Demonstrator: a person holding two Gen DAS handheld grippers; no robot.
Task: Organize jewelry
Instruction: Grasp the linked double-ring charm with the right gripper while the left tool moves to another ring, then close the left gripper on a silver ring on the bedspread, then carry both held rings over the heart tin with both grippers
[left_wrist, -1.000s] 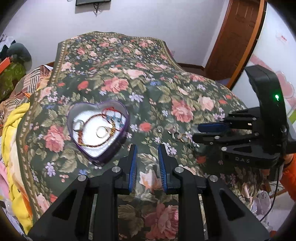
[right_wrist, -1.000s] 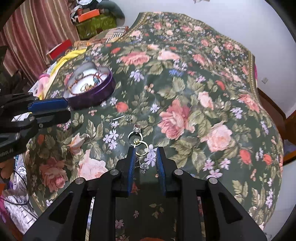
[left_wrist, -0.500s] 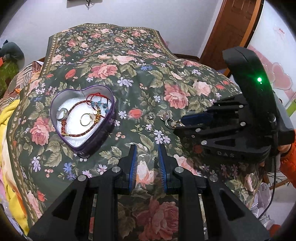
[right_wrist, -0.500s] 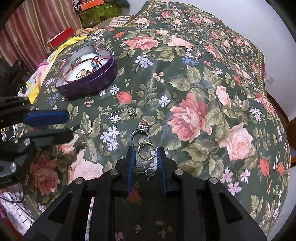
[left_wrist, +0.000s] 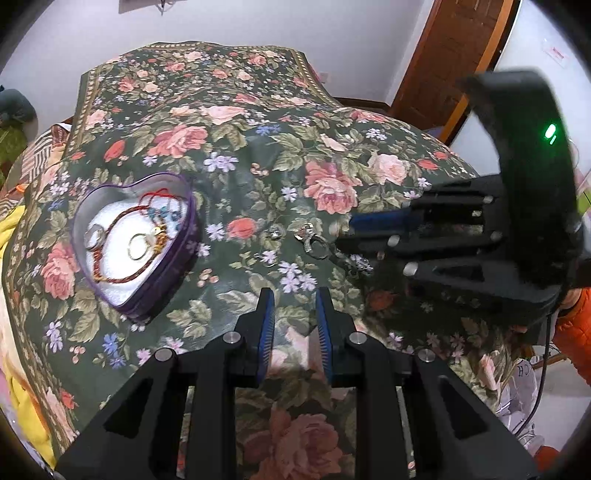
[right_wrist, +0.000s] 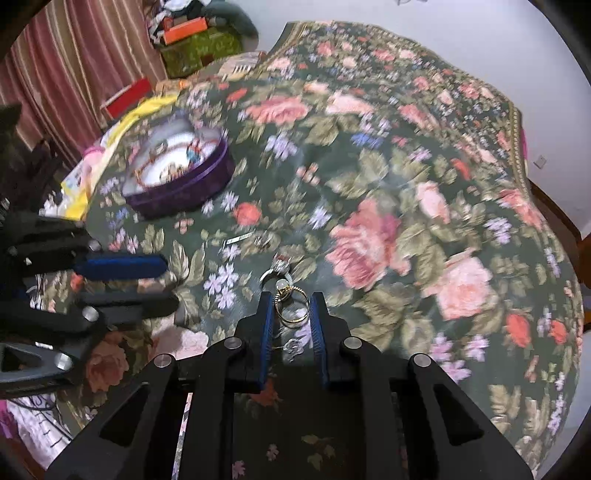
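Between the blue pads: right tool (right_wrist: 291, 308) closing round a gold ring (right_wrist: 291, 306), pads not yet pressing.
Just beyond: silver ring (right_wrist: 275, 271) touching the gold one, on the floral bedspread (right_wrist: 369, 184).
Left tool (left_wrist: 293, 314): narrowly open, empty, hovering near.
Heart-shaped box (left_wrist: 135, 240): well apart, already holding bracelets and rings.
Risk: thin ring lying flat, likely to slip or tip; silver neighbour liable to be dragged.

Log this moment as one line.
right hand-held gripper: closing around gold ring | left hand-held gripper: empty | heart-shaped tin: holds jewelry
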